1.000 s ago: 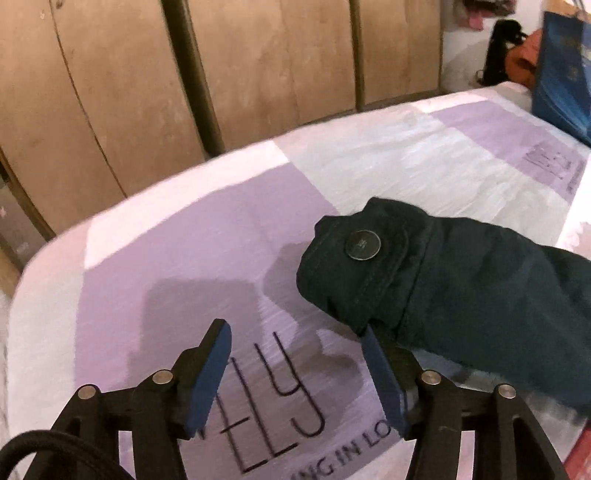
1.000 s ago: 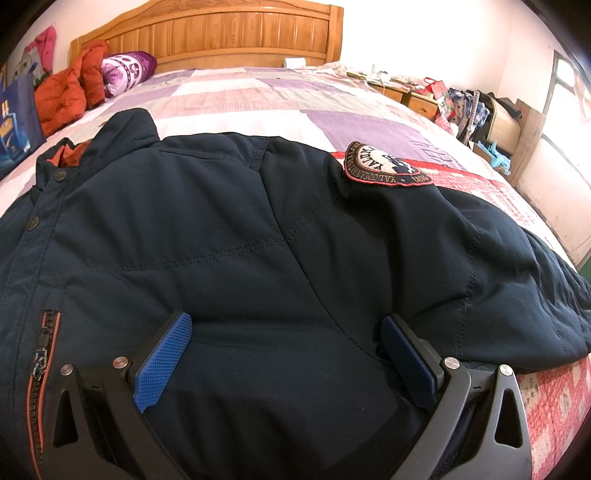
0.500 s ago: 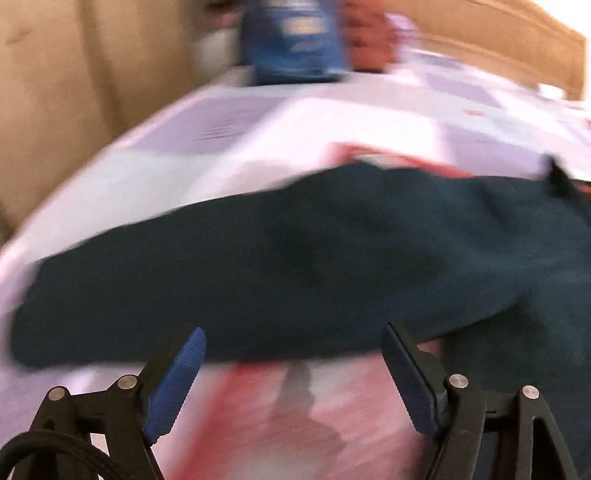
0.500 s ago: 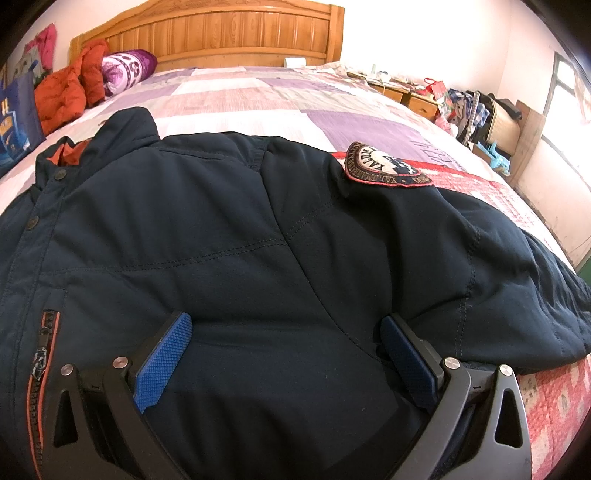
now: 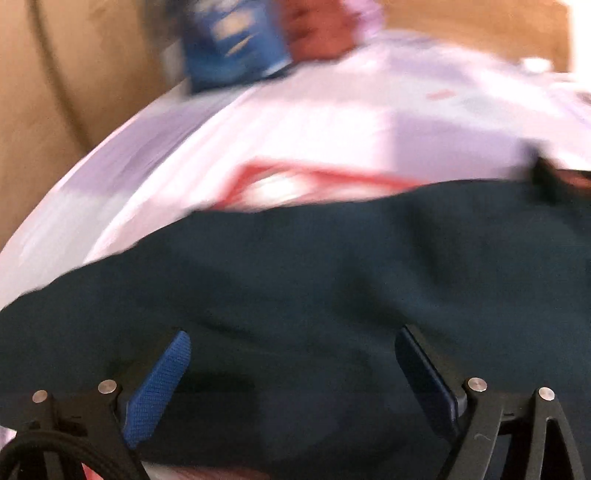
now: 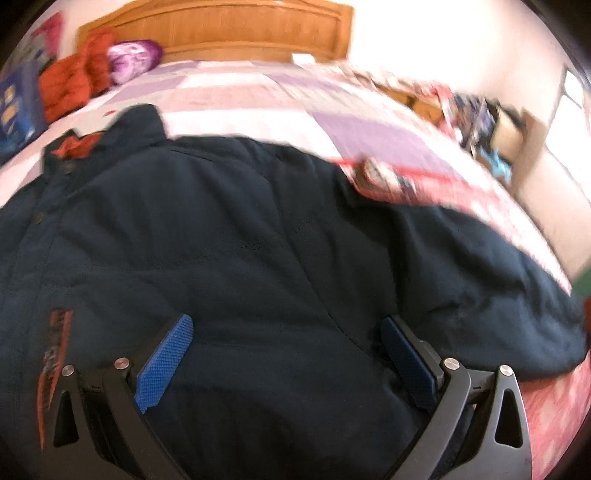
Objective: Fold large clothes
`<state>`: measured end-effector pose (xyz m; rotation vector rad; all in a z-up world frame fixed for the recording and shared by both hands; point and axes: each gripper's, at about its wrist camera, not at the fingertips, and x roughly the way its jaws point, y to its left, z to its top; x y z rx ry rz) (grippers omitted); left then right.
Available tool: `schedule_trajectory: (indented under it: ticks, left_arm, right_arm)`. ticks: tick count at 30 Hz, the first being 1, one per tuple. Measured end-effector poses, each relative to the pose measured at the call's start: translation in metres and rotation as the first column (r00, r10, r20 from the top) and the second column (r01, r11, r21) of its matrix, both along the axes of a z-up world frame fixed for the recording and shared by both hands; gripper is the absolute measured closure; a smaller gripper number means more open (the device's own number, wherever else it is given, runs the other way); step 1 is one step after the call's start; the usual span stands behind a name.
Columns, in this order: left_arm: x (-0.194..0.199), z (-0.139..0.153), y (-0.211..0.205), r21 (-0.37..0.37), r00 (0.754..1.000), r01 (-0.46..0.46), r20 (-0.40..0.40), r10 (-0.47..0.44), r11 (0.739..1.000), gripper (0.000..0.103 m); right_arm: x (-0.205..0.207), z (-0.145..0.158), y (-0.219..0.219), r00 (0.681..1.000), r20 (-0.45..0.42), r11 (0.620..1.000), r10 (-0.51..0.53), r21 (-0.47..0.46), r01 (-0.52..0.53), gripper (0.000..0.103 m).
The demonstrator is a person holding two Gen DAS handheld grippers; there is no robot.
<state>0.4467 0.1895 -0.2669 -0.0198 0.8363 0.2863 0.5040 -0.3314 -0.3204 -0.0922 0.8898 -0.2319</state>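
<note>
A large dark navy jacket [image 6: 258, 240] lies spread on the bed, collar with orange lining at the far left, an orange zipper at the lower left. Its sleeve [image 5: 314, 288] fills the lower part of the blurred left wrist view. My left gripper [image 5: 291, 369] is open, its blue pads wide apart just over the sleeve fabric. My right gripper [image 6: 286, 354] is open, its blue pads wide apart over the jacket's body. Neither holds anything.
The bed [image 6: 240, 92] has a purple, white and pink quilt and a wooden headboard [image 6: 221, 29]. Orange clothes [image 6: 74, 85] and a purple pillow [image 6: 133, 59] lie at the head. A blue bag [image 5: 232, 44] stands at the bed's edge. Cluttered furniture [image 6: 480, 118] stands at the right.
My left gripper swung from the sleeve's cuff end towards the middle of the sleeve and closer over it. My right gripper started to shift, blurring its view; the jacket stays flat.
</note>
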Motion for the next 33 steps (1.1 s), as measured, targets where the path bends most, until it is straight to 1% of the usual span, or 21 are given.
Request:
schedule_trajectory:
  ticks: [2, 3, 4, 6, 7, 9, 11, 12, 14, 15, 16, 18, 19, 21, 23, 25, 27, 29, 31, 32, 33]
  left_arm:
    - [-0.003, 0.006, -0.059, -0.027, 0.994, 0.109, 0.029, -0.108, 0.994, 0.007]
    - [-0.001, 0.007, -0.091, -0.043, 0.987, 0.160, 0.025, -0.159, 0.986, 0.007]
    - [0.000, 0.007, -0.119, -0.060, 0.980, 0.200, 0.025, -0.199, 0.978, 0.007]
    - [0.011, 0.004, -0.179, -0.098, 0.956, 0.291, 0.011, -0.292, 0.952, 0.007]
    - [0.015, -0.002, -0.208, -0.111, 0.946, 0.321, -0.011, -0.324, 0.941, 0.007]
    - [0.020, -0.008, -0.242, -0.111, 0.929, 0.362, -0.046, -0.368, 0.926, 0.007]
    - [0.024, -0.021, -0.272, -0.087, 0.918, 0.383, -0.072, -0.390, 0.919, 0.007]
    - [0.025, -0.029, -0.281, -0.080, 0.917, 0.381, -0.091, -0.387, 0.921, 0.007]
    - [0.025, -0.045, -0.288, -0.057, 0.921, 0.359, -0.139, -0.363, 0.932, 0.006]
    - [0.022, -0.053, -0.288, -0.057, 0.924, 0.349, -0.146, -0.353, 0.935, 0.004]
    - [0.016, -0.056, -0.286, -0.058, 0.934, 0.336, -0.109, -0.340, 0.940, 0.000]
    - [0.009, -0.055, -0.282, -0.066, 0.941, 0.322, -0.090, -0.327, 0.944, 0.000]
    - [0.008, -0.055, -0.283, -0.064, 0.942, 0.320, -0.084, -0.324, 0.945, 0.000]
    - [0.007, -0.056, -0.287, -0.053, 0.942, 0.321, -0.082, -0.324, 0.946, 0.000]
    - [0.008, -0.057, -0.285, -0.047, 0.943, 0.320, -0.079, -0.323, 0.946, 0.000]
    - [0.007, -0.058, -0.284, -0.038, 0.944, 0.319, -0.079, -0.321, 0.947, 0.000]
    - [0.006, -0.060, -0.286, -0.013, 0.945, 0.319, -0.076, -0.320, 0.947, 0.000]
    - [0.004, -0.061, -0.290, 0.015, 0.946, 0.319, -0.073, -0.317, 0.948, 0.000]
    - [0.004, -0.060, -0.293, 0.037, 0.947, 0.318, -0.072, -0.315, 0.948, 0.000]
    - [0.004, -0.060, -0.293, 0.042, 0.947, 0.317, -0.072, -0.314, 0.948, 0.000]
    - [0.004, -0.060, -0.294, 0.048, 0.947, 0.317, -0.071, -0.313, 0.947, 0.000]
  right_arm:
    - [-0.005, 0.009, 0.021, 0.991, 0.026, 0.991, 0.131, 0.019, -0.131, 0.000]
    - [-0.004, 0.010, 0.036, 0.976, 0.005, 0.976, 0.218, 0.004, -0.218, 0.000]
    - [-0.002, 0.008, 0.044, 0.965, -0.019, 0.965, 0.260, -0.028, -0.261, 0.000]
    - [0.005, 0.001, 0.042, 0.951, -0.081, 0.948, 0.300, -0.087, -0.306, 0.000]
    - [0.008, 0.002, 0.031, 0.954, -0.085, 0.951, 0.289, -0.085, -0.296, 0.000]
    - [0.011, 0.006, -0.012, 0.974, -0.081, 0.973, 0.209, -0.081, -0.216, 0.000]
    - [0.008, 0.011, -0.077, 0.993, -0.081, 0.995, 0.082, -0.057, -0.087, 0.000]
    - [0.001, 0.011, -0.124, 0.995, -0.100, 0.997, -0.018, -0.077, 0.010, 0.000]
    - [-0.022, 0.017, -0.192, 0.992, -0.083, 0.995, -0.093, -0.038, 0.090, 0.000]
    - [-0.030, 0.018, -0.211, 0.986, -0.087, 0.986, -0.145, -0.102, 0.136, 0.000]
    - [-0.048, 0.022, -0.242, 0.978, -0.067, 0.970, -0.197, -0.157, 0.184, 0.000]
    - [-0.082, 0.020, -0.303, 0.942, -0.104, 0.935, -0.320, -0.196, 0.296, 0.000]
    - [-0.099, 0.020, -0.326, 0.926, -0.113, 0.924, -0.361, -0.181, 0.338, 0.000]
    - [-0.138, 0.025, -0.370, 0.875, -0.110, 0.878, -0.471, -0.154, 0.454, 0.000]
    - [-0.183, 0.036, -0.407, 0.817, -0.090, 0.822, -0.569, -0.078, 0.564, 0.000]
    - [-0.214, 0.045, -0.425, 0.795, -0.083, 0.793, -0.602, 0.061, 0.607, 0.000]
    - [-0.235, 0.049, -0.433, 0.791, -0.104, 0.765, -0.603, 0.209, 0.610, 0.000]
    - [-0.245, 0.046, -0.433, 0.797, -0.121, 0.753, -0.592, 0.269, 0.600, 0.000]
    - [-0.246, 0.037, -0.432, 0.807, -0.150, 0.726, -0.571, 0.366, 0.582, 0.000]
    - [-0.243, 0.030, -0.431, 0.814, -0.158, 0.693, -0.559, 0.451, 0.563, 0.000]
    - [-0.243, 0.024, -0.433, 0.816, -0.164, 0.665, -0.555, 0.502, 0.553, 0.000]
